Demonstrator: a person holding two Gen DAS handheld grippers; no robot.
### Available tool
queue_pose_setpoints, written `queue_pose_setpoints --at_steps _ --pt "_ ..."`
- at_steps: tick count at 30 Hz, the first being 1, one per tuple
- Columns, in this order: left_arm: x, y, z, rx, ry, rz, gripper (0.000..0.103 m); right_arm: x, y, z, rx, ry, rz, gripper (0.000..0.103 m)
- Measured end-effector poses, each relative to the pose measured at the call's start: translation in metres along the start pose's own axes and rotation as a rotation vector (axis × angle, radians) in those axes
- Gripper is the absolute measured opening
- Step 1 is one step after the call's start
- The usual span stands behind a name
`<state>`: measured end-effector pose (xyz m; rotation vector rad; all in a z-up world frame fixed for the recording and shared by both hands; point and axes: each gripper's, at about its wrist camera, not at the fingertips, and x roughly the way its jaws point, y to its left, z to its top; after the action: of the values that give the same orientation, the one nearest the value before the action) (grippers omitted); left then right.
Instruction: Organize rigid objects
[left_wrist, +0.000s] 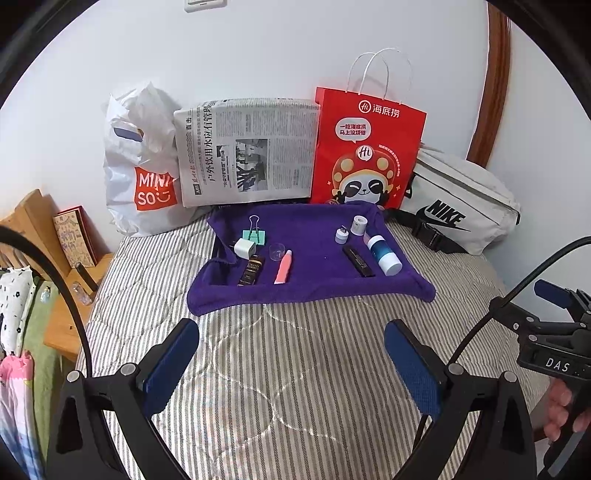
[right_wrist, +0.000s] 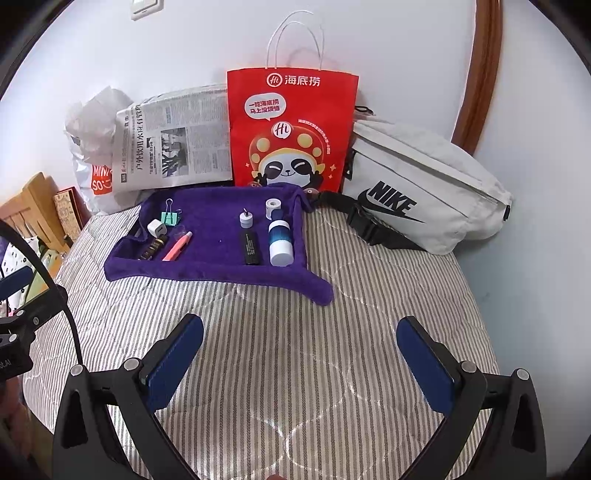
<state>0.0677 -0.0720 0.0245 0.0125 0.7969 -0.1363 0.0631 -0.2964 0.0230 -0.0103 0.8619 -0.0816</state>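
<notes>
Nearest the cameras, the left gripper (left_wrist: 291, 332) and the right gripper (right_wrist: 299, 328) both hover with fingers spread apart and nothing between them, above the striped bedcover (right_wrist: 332, 350). Beyond them lies the purple towel (left_wrist: 314, 229), carrying two clusters: at left a green binder clip (left_wrist: 254, 233), white charger (left_wrist: 244, 248), dark tube (left_wrist: 252, 270) and pink tube (left_wrist: 283, 266); at right a blue-white bottle (left_wrist: 384, 254), black stick (left_wrist: 358, 260) and two small white pieces. Against the wall stand a newspaper (left_wrist: 247, 151), red paper bag (left_wrist: 365, 147) and Nike pouch (left_wrist: 461, 206).

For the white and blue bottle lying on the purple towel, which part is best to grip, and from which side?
Grip the blue middle of the bottle from above, fingers across its width. It lies on its side, white cap toward the camera, and the black tube lies close on its left, so the right hand-held gripper, open, seems the better choice.
</notes>
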Motion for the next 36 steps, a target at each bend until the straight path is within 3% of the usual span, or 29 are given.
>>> queue_pose_setpoints --at_steps 36 --pt "-0.0001 0.0037 -0.0014 0.023 0.019 -0.005 0.101 -0.0022 -0.0026 -0.0003 0.000 0.000 -0.008 0.103"
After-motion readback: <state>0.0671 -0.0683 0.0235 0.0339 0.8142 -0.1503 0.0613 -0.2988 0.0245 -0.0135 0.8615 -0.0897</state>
